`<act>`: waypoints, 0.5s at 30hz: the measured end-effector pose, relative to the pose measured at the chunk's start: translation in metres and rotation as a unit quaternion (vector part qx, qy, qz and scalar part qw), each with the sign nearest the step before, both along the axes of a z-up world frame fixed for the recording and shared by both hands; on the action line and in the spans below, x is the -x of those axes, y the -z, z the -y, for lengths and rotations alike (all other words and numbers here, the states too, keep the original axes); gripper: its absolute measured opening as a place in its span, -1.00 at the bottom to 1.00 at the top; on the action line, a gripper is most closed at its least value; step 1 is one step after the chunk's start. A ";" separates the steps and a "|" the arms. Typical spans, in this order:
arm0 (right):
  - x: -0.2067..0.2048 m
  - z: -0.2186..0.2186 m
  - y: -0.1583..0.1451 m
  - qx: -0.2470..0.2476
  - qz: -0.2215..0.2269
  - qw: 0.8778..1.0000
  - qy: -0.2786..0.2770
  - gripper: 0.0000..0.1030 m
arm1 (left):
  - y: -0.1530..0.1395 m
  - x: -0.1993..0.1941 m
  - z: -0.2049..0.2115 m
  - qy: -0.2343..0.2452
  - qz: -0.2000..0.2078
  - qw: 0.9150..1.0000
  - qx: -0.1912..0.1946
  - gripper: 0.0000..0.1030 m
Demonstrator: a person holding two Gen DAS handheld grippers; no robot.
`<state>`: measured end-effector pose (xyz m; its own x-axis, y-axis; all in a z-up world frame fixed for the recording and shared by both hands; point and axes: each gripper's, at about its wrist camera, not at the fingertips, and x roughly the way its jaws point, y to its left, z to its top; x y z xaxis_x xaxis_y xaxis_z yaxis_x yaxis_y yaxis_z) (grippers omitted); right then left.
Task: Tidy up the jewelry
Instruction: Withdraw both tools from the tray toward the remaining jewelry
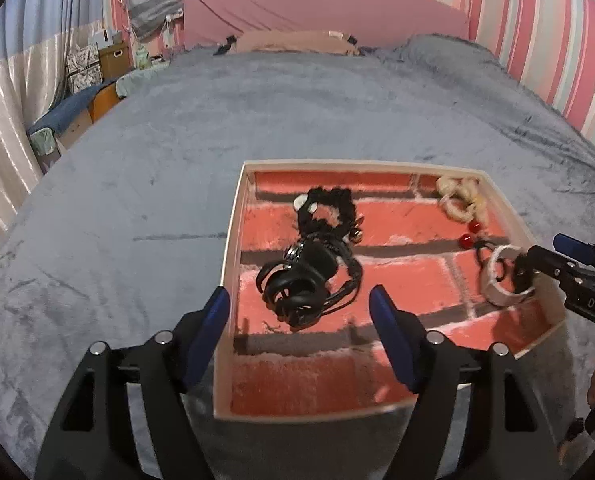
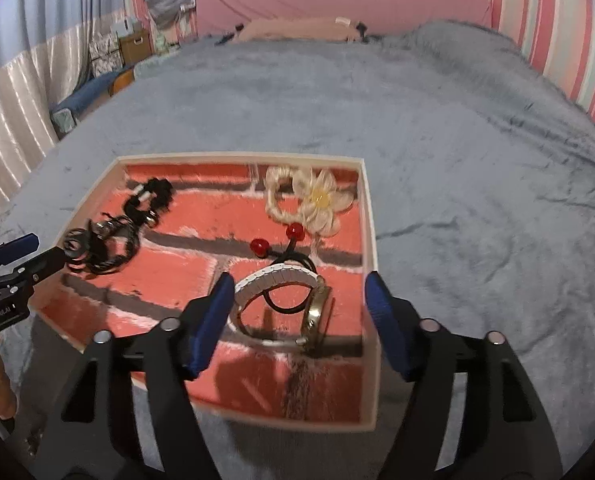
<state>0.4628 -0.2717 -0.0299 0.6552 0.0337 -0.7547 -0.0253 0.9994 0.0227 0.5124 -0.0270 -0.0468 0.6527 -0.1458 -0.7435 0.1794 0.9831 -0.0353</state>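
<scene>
A shallow white-walled tray [image 1: 230, 236] with a red brick-pattern floor lies on the grey bed; it also shows in the right wrist view [image 2: 371, 236]. In it lie a tangle of black hair clips and bands [image 1: 309, 280] [image 2: 101, 248], a black scrunchie [image 1: 329, 208] [image 2: 149, 196], a cream flower scrunchie [image 2: 313, 200] [image 1: 459, 200], a red-bead hair tie [image 2: 277, 240] [image 1: 471, 232] and a white-strap watch [image 2: 285, 300] [image 1: 503, 280]. My left gripper [image 1: 299, 336] is open above the black tangle. My right gripper [image 2: 299, 324] is open, with the watch between its fingers.
The grey blanket [image 1: 257, 112] covers the bed all around the tray. A pink headboard [image 1: 321, 4] and pillow stand at the far end. A striped wall [image 1: 557, 40] runs along the right. Boxes and curtains [image 1: 97, 60] are off the left side.
</scene>
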 end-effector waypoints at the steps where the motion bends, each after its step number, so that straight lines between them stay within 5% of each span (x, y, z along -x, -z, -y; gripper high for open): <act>1: 0.004 0.001 -0.005 0.001 0.005 1.000 -0.001 0.41 | -0.007 0.006 -0.002 0.002 0.005 1.000 0.005 0.38; 11: 0.083 0.009 -0.052 0.026 0.051 0.998 0.007 0.69 | -0.060 0.073 -0.019 0.005 0.043 0.999 0.016 0.40; 15: 0.117 0.015 -0.061 0.029 0.063 0.997 0.016 0.73 | -0.077 0.112 -0.027 -0.005 0.069 0.997 0.013 0.72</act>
